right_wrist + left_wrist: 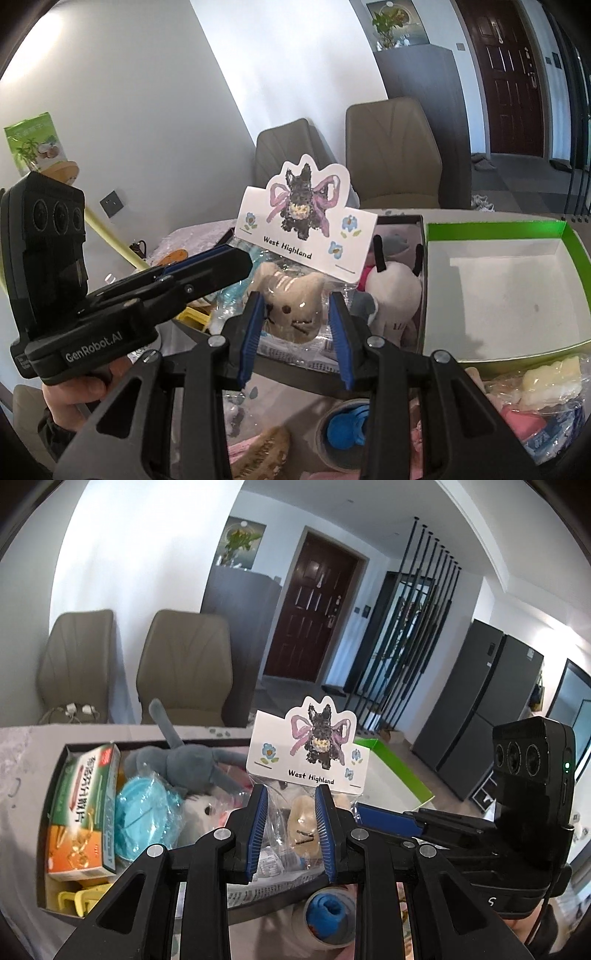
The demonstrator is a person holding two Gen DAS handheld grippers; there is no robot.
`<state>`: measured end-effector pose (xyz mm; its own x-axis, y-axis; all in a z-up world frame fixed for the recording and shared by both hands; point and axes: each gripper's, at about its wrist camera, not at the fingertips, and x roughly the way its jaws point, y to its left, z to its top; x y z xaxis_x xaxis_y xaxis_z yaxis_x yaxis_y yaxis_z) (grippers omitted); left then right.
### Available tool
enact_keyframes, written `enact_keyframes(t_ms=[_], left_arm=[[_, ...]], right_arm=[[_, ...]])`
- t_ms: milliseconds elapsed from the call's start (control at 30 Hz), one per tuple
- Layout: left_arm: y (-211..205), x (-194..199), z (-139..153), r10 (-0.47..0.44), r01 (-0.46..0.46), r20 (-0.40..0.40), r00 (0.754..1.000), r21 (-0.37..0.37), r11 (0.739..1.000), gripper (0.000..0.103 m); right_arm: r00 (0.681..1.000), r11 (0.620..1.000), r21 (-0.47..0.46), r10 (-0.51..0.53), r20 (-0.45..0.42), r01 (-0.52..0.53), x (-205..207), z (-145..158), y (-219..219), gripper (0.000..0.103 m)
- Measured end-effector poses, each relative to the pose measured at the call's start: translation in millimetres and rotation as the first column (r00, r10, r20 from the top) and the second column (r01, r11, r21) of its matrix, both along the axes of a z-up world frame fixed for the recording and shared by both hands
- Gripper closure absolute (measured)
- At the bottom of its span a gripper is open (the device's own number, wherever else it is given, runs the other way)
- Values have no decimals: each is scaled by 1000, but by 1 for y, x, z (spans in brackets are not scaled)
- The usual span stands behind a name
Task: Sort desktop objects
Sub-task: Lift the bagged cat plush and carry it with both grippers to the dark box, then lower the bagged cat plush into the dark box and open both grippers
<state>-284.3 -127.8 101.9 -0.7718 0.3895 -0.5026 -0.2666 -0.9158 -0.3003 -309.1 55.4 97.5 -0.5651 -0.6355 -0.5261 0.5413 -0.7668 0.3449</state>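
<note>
A clear bag with a beige plush cat (295,310) and a white "West Highland" dog card (306,229) hangs above the dark box (62,768). Both grippers hold it. My left gripper (291,797) is shut on the bag (299,819), the card (308,753) standing above its fingers. My right gripper (297,302) is shut on the same bag from the other side, fingers against the plush cat. The left gripper body (110,295) shows at the left of the right wrist view; the right gripper body (480,830) shows at the right of the left wrist view.
The dark box holds a green-orange carton (83,808), a blue bagged item (144,823), a grey plush (184,764) and a white plush (391,299). An open green-rimmed white box (495,288) lies to its right. A roll with a blue core (347,432) and bagged items lie nearer.
</note>
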Motion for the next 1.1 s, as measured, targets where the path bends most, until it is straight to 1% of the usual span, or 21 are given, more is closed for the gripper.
enact_keyframes(t_ms=[200, 233, 300, 333, 400, 433, 500, 867, 1000, 1067, 1100], left_arm=[[2, -7, -12, -10, 10, 42, 999, 9, 1000, 78], [1, -9, -13, -8, 7, 50, 999, 12, 1000, 78], [-3, -11, -14, 31, -32, 59, 998, 4, 999, 78], [-7, -10, -14, 53, -53, 62, 997, -3, 999, 78], [-14, -8, -13, 70, -71, 63, 996, 13, 997, 78], [-17, -7, -13, 76, -77, 61, 995, 17, 997, 78], [-21, -6, -12, 87, -88, 58, 994, 17, 996, 78], [-22, 0, -4, 98, -99, 39, 994, 22, 995, 78], [-21, 2, 2, 107, -107, 25, 994, 23, 994, 78], [-22, 4, 6, 113, -114, 16, 993, 25, 993, 73], [-23, 7, 9, 118, -118, 8, 993, 28, 993, 65]], right_arm=[[999, 1000, 20, -19, 27, 18, -10, -12, -1, 67], [999, 999, 25, -24, 28, 23, -11, -14, 0, 65], [997, 997, 49, -66, 28, 64, -13, -18, 2, 65], [995, 994, 61, -97, 27, 96, -15, -19, 5, 60], [993, 992, 46, -115, 39, 114, -16, -21, 11, 54], [992, 992, 36, -122, 42, 121, -17, -21, 14, 53], [989, 990, 22, -140, 35, 140, -16, -18, 19, 53], [987, 986, -26, -162, 23, 162, -14, -7, 29, 53], [985, 984, -44, -173, 23, 173, -13, -4, 35, 46], [984, 983, -53, -176, 22, 177, -11, -1, 38, 42], [984, 982, -63, -179, 21, 180, -10, 1, 40, 40]])
